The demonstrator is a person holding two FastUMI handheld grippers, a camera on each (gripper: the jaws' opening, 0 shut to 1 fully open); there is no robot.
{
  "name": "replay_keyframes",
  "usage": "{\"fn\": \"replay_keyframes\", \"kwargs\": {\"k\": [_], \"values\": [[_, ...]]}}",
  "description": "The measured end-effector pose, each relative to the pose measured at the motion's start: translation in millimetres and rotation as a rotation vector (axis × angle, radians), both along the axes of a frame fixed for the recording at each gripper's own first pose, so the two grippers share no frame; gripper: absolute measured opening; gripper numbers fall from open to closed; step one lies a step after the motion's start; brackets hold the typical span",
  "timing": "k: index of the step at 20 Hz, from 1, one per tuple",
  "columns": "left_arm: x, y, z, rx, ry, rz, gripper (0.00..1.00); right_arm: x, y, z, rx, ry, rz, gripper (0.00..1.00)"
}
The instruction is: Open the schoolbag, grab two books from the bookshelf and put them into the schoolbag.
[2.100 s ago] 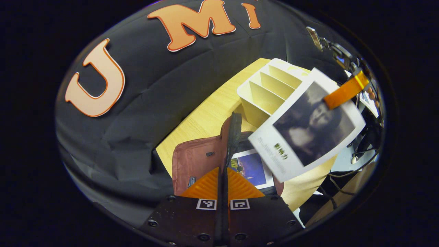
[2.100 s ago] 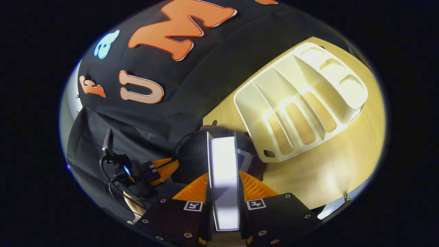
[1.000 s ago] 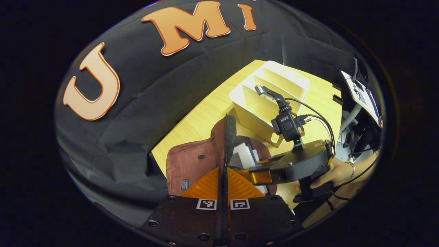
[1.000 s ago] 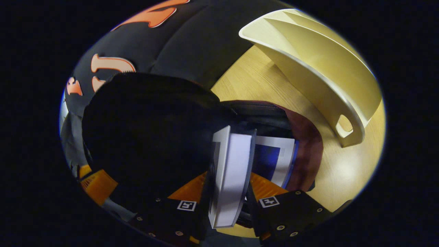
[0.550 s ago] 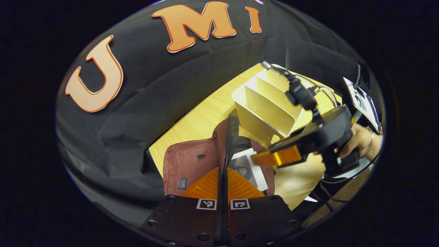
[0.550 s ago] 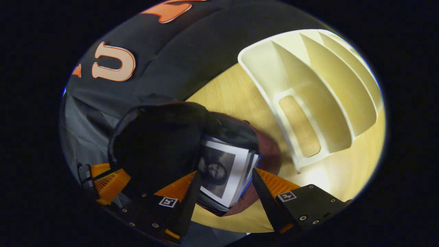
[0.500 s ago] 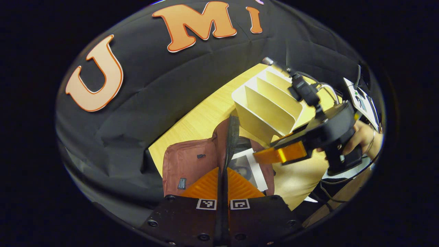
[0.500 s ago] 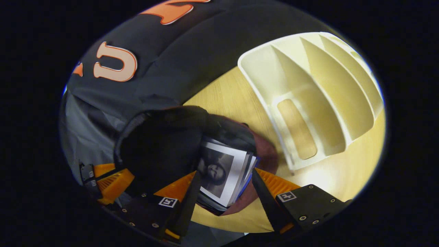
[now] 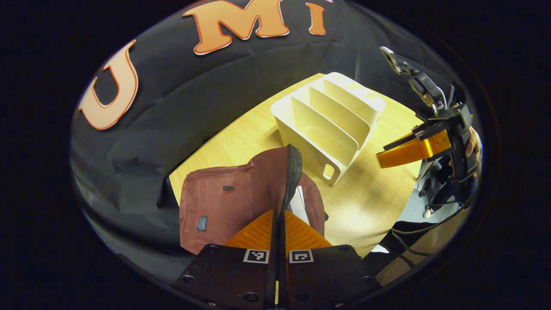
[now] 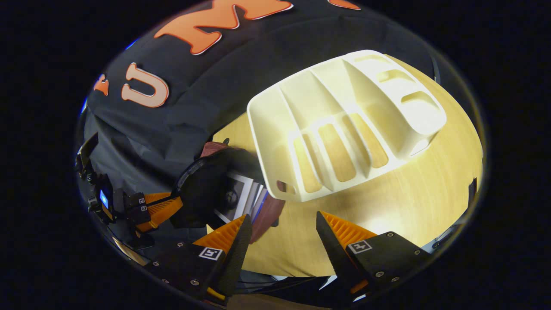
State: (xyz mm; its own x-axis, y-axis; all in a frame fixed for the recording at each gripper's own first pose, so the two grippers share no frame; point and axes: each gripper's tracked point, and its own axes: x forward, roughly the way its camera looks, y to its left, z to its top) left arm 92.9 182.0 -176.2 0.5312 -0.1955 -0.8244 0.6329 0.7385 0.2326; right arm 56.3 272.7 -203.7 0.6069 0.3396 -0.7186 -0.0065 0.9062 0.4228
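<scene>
My left gripper [image 9: 282,215] is clamped on the zipper edge of the schoolbag [image 9: 224,202], holding its flap up. My right gripper [image 10: 280,237] hangs wide apart, holding nothing. Two books [image 10: 241,193] lie inside the bag. The bookshelf [image 10: 340,129] stands just beyond, on the table [image 10: 413,193].

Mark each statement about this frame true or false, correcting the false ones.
1. The right gripper holds a book. False: its fingers are spread and nothing is between them.
2. The left gripper is shut on the schoolbag's flap. True.
3. The bookshelf still holds a book. False: its slots are empty.
4. Books sit inside the schoolbag. True.
5. The bookshelf lies on the floor. False: it stands on the wooden table.
</scene>
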Motion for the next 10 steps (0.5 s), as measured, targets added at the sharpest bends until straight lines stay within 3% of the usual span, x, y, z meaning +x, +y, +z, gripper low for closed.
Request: {"fn": "replay_keyframes", "kwargs": {"k": [2, 3, 4, 5, 6, 9, 10], "values": [[-7, -12, -13, -0.052, 0.028, 0.044, 0.09, -5, -30, -3, -0.026, 0.015, -0.007, 0.9], [-12, -17, -16, -0.07, 0.037, 0.075, 0.27, -7, -43, -4, -0.034, 0.025, -0.005, 0.9], [-18, -26, -22, -0.096, 0.053, 0.104, 0.36, -8, -56, -3, -0.041, 0.034, 0.004, 0.9], [-20, -34, -27, -0.108, 0.045, 0.139, 0.51, -10, -68, -3, -0.055, 0.04, 0.014, 0.9], [-21, -40, -27, -0.101, 0.03, 0.176, 0.5, -9, -80, -2, -0.078, 0.039, 0.028, 0.9], [-32, -56, -12, -0.102, -0.106, 0.262, 0.99, -5, -115, 16, -0.145, -0.007, 0.077, 0.91], [-34, -65, -3, -0.129, -0.16, 0.276, 0.98, -2, -124, 28, -0.17, -0.045, 0.095, 0.92]]}}
